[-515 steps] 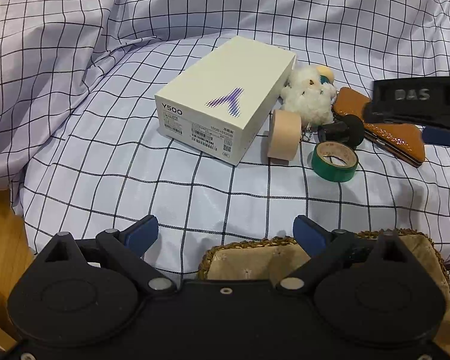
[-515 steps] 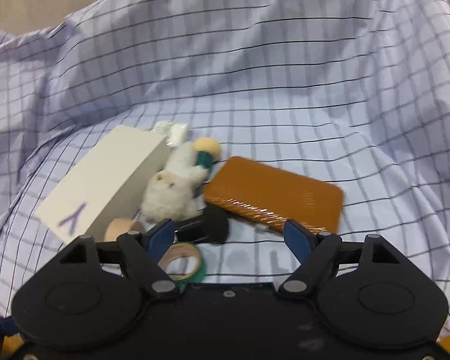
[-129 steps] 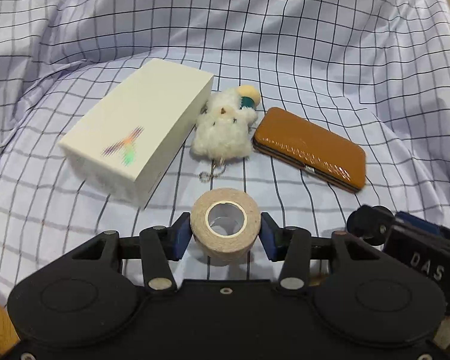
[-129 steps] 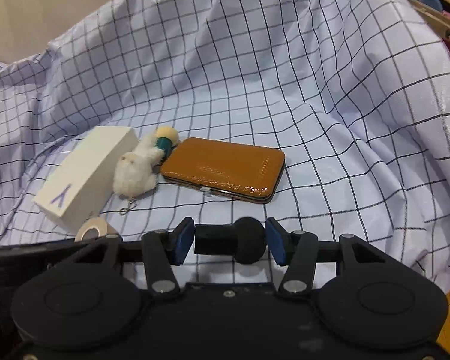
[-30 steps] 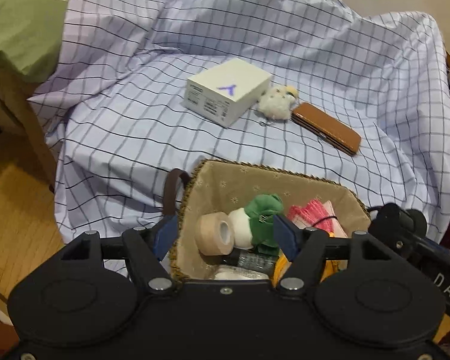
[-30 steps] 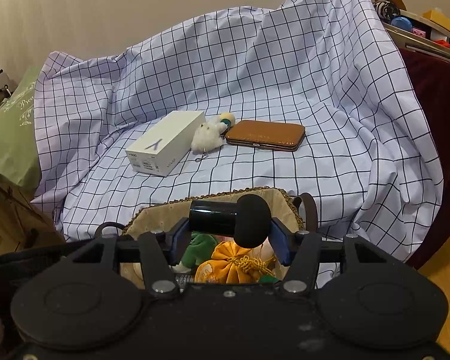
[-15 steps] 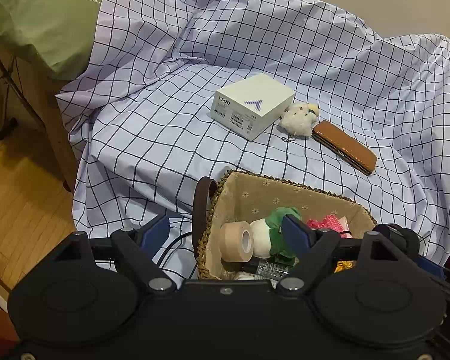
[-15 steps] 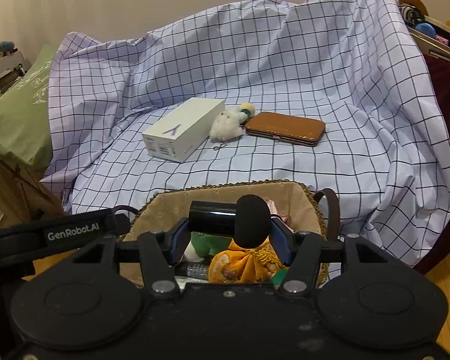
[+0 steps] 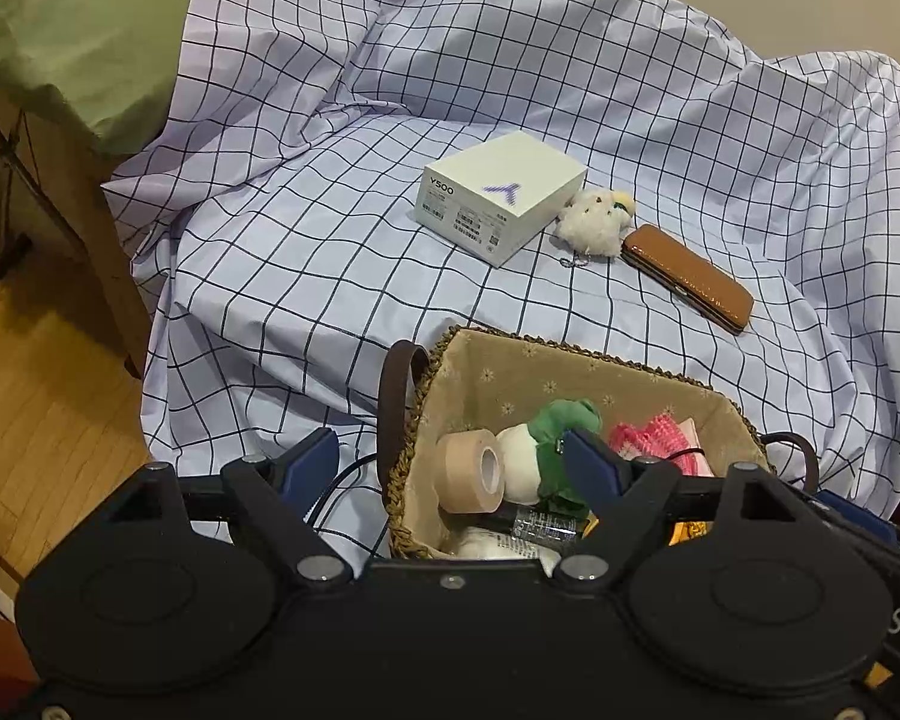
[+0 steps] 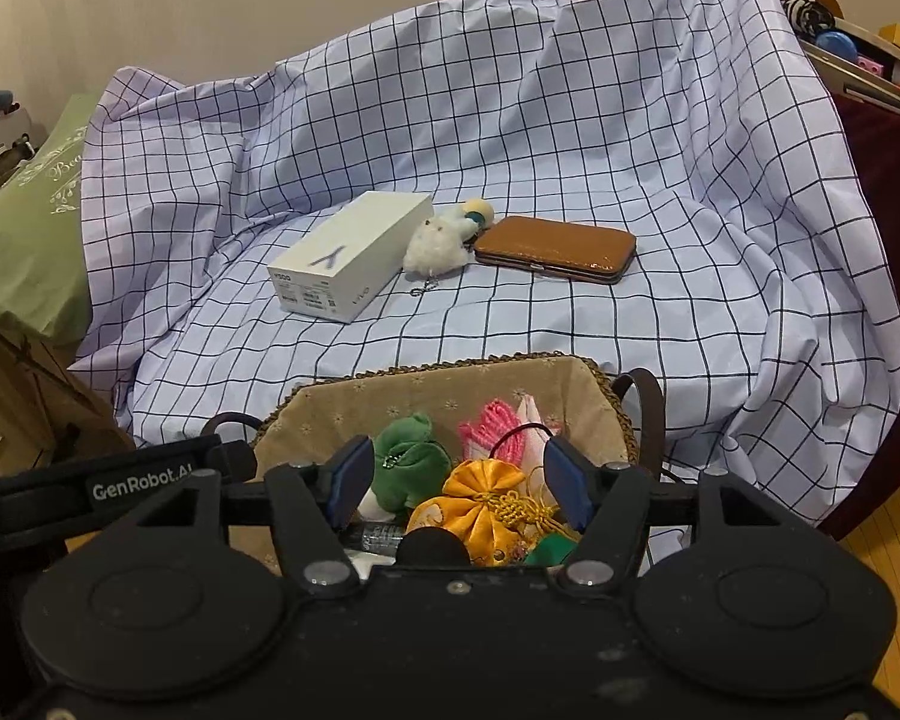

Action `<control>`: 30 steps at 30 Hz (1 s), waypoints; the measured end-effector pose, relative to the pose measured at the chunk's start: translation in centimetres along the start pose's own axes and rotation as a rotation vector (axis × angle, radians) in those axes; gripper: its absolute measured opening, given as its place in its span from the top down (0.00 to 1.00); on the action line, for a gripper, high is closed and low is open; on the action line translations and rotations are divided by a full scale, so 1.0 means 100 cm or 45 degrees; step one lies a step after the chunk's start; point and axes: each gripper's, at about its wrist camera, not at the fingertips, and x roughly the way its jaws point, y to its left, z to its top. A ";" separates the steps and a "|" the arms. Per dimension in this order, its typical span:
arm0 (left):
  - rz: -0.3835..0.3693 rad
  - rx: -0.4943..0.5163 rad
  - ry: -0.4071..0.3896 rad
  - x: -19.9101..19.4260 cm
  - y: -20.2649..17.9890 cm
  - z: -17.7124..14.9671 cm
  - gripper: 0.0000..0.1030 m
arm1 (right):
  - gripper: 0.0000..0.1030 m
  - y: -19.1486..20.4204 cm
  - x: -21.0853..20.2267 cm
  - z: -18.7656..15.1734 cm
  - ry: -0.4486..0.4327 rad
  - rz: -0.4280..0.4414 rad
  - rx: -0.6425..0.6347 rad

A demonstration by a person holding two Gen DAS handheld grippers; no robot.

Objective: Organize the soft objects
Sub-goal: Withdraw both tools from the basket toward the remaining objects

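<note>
Both your grippers hang over the basket [image 9: 714, 396] with nothing held: the left gripper [image 9: 450, 468] stands wide, and the right gripper [image 10: 453, 474] has just been opening, empty. The tape roll [image 9: 471, 477] lies inside. The plush toy [image 9: 591, 222], box [image 9: 501, 195] and wallet [image 9: 687, 276] remain on the sheet [image 9: 306, 252].

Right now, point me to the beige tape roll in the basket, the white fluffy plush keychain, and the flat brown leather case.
beige tape roll [image 9: 471, 471], left wrist view, on its round open end.
white fluffy plush keychain [image 10: 435, 246], right wrist view, on its furry body.
flat brown leather case [image 10: 555, 247], right wrist view, on its top face.
</note>
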 end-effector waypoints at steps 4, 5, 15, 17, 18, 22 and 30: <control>-0.001 0.010 0.007 0.001 0.000 0.000 0.24 | 0.38 0.000 0.000 0.000 0.003 -0.011 0.003; -0.001 0.012 0.008 0.001 -0.001 0.000 0.24 | 0.38 0.000 0.000 0.000 0.003 -0.013 0.004; 0.001 0.046 0.029 0.004 -0.004 0.000 0.19 | 0.37 -0.001 0.001 0.001 0.010 -0.026 0.016; 0.000 0.053 0.032 0.004 -0.005 0.000 0.20 | 0.37 -0.001 0.001 0.001 0.011 -0.028 0.019; 0.000 0.056 0.032 0.004 -0.006 -0.001 0.19 | 0.37 -0.001 0.001 0.001 0.011 -0.030 0.021; -0.001 0.066 0.039 0.005 -0.007 -0.001 0.19 | 0.36 -0.003 0.001 0.001 0.017 -0.035 0.027; 0.000 0.101 0.057 0.008 -0.010 -0.002 0.19 | 0.35 -0.004 0.003 0.000 0.019 -0.044 0.029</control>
